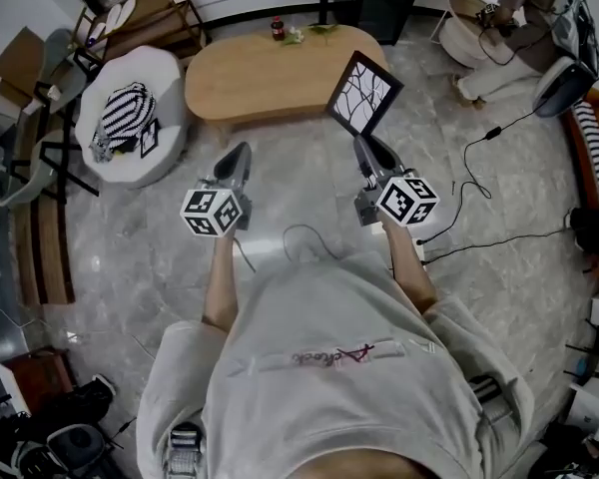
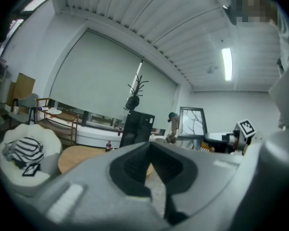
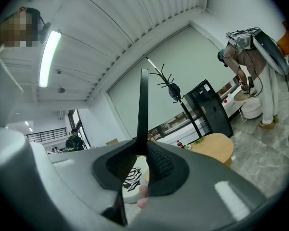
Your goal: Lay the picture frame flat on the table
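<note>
**Head view.** A person stands on a marble floor (image 1: 309,183) facing a low oval wooden worktop (image 1: 250,83), with a gripper in each hand.

**Right gripper** (image 1: 362,144): the jaws pinch the lower edge of the picture frame (image 1: 363,93). The black frame is carried in the air, tilted, and its white face with dark branching lines is turned toward the camera. It hangs off the worktop, by that surface's near right end. In the right gripper view the frame (image 3: 143,105) is seen edge-on as a thin dark bar rising from between the closed pads of the right gripper (image 3: 143,147).

**Left gripper** (image 1: 244,150): it points toward the worktop and is well apart from the frame. In its own view the left gripper (image 2: 150,145) has its jaw tips pressed together with nothing between them. The frame (image 2: 192,121) shows to the right in that view.

**Surroundings.**
- A dark bottle (image 1: 277,29) and a green sprig (image 1: 309,34) stand at the worktop's far edge, away from the frame.
- Left of the worktop is a white round seat (image 1: 165,73) bearing a striped cloth (image 1: 126,114) and a marker card (image 1: 149,139).
- Black cables (image 1: 474,203) trail over the floor at the right.
- A second person (image 1: 514,13) is beside a pale round stool (image 1: 469,28) at the upper right.
- A black cabinet (image 2: 137,127) stands beyond the worktop.
</note>
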A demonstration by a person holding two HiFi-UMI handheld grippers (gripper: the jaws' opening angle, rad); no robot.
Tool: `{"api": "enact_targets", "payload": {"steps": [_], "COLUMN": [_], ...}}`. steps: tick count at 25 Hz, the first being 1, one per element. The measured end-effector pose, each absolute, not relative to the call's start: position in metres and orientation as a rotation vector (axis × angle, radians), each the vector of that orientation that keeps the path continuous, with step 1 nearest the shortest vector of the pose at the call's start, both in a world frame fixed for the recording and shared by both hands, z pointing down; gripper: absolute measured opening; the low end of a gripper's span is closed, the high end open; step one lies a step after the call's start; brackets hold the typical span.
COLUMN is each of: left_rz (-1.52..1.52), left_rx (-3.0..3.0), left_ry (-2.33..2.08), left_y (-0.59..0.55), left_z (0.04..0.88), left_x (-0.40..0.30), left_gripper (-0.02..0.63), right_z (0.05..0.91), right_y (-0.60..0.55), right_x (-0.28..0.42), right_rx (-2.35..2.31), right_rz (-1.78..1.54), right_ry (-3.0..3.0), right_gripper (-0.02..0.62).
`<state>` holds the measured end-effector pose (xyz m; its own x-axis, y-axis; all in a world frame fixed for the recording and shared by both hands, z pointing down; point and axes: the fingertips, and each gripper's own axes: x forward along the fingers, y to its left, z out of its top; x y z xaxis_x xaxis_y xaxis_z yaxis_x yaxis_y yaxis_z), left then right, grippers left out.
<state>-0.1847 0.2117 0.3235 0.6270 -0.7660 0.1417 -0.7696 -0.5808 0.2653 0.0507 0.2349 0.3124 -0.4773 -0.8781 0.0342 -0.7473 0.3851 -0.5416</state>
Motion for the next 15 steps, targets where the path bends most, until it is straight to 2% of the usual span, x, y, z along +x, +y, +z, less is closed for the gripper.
{"api": "enact_targets", "payload": {"steps": [15], "left_rz": [0.031], "left_rx": [2.570], "left_ry": [-1.185], "left_y": [0.180], "left_z": [0.344], "left_x": [-0.178], "left_gripper": [-0.002], "right_z": [0.332], "right_y": [0.209], "right_x": [0.051], "right_rx": [-1.468], "right_rz": [-0.728], "right_ry": [2.366], "right_gripper": [0.066]}}
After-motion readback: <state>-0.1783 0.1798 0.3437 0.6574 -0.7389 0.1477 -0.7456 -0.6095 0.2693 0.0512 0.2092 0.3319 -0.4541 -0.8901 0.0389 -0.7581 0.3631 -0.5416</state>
